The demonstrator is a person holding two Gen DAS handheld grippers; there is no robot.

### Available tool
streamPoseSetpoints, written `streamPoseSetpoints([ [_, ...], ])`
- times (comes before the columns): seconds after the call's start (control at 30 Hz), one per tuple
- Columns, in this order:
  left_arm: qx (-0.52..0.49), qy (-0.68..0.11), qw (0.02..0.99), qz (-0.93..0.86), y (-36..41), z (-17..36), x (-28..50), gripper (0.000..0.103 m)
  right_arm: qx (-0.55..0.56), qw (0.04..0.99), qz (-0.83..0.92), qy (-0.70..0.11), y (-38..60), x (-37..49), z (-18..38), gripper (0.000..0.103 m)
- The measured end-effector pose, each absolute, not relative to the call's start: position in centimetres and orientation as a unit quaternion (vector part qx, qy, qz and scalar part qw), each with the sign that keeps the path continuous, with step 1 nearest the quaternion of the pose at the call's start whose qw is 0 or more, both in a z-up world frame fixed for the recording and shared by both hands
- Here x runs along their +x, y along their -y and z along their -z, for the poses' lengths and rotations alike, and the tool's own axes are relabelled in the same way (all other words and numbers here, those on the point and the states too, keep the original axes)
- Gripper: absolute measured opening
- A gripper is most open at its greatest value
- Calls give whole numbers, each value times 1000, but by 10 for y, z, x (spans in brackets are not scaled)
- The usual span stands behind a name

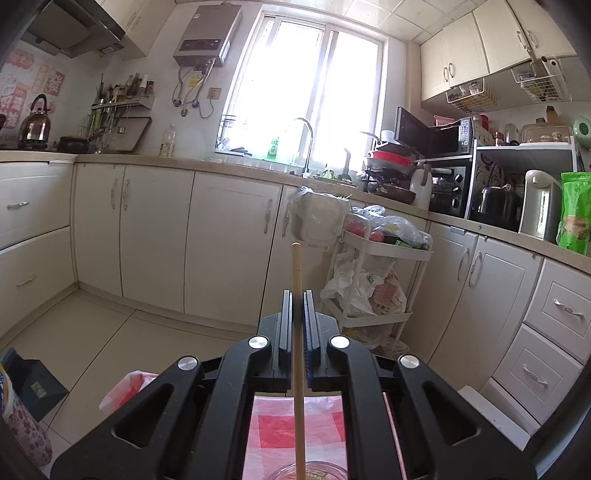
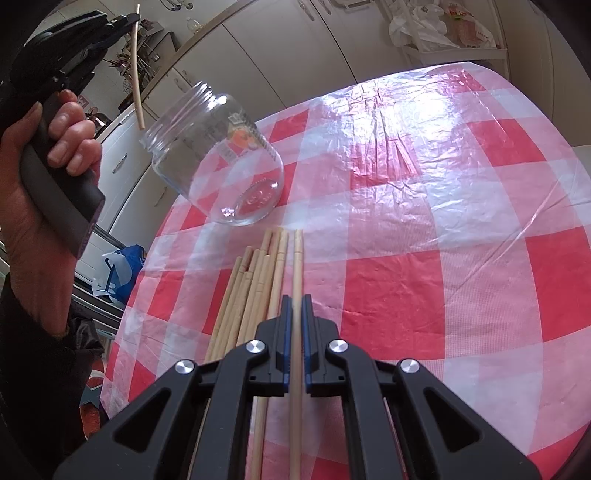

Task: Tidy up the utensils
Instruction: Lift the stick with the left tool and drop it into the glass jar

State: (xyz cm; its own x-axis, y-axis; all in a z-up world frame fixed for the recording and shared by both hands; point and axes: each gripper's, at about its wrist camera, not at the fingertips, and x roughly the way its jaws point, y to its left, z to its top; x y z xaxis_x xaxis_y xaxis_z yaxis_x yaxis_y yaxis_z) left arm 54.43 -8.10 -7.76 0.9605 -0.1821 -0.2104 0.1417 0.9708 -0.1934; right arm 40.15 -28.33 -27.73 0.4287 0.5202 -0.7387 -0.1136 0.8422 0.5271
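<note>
- Left claw is pinched narrow on a single chopstick, which runs between its fingers and stands nearly upright, top end clear above the tips.
- In the right wrist view that left claw is raised at the upper left, held by the person's left hand; the held chopstick hangs down with its lower end just above and beside the mouth of the glass jar.
- Right claw is closed narrow around another chopstick, low over the counter; whether that stick is lifted or touching the cloth I cannot tell.
- Just to its left lies the loose pile of chopsticks, side by side on the red and white checked cloth, ends pointing toward the jar.
- Step in hand, as I judge it: dropping the left stick into the jar while the right one picks up the next.
- Next move calls for lining the hanging tip over the jar mouth, lowering it inside, then opening the fingers.
- Jar stands on the counter near the far ends of the pile; it looks empty, with nothing visible through the glass.
- Most of the job seems left to do.
</note>
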Motion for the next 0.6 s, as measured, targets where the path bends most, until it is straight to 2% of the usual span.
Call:
streamPoseSetpoints([
  [0.6, -28, -190, 977, 88, 83, 152, 504, 5, 212, 820, -193, -496, 284, 402, 278, 6],
])
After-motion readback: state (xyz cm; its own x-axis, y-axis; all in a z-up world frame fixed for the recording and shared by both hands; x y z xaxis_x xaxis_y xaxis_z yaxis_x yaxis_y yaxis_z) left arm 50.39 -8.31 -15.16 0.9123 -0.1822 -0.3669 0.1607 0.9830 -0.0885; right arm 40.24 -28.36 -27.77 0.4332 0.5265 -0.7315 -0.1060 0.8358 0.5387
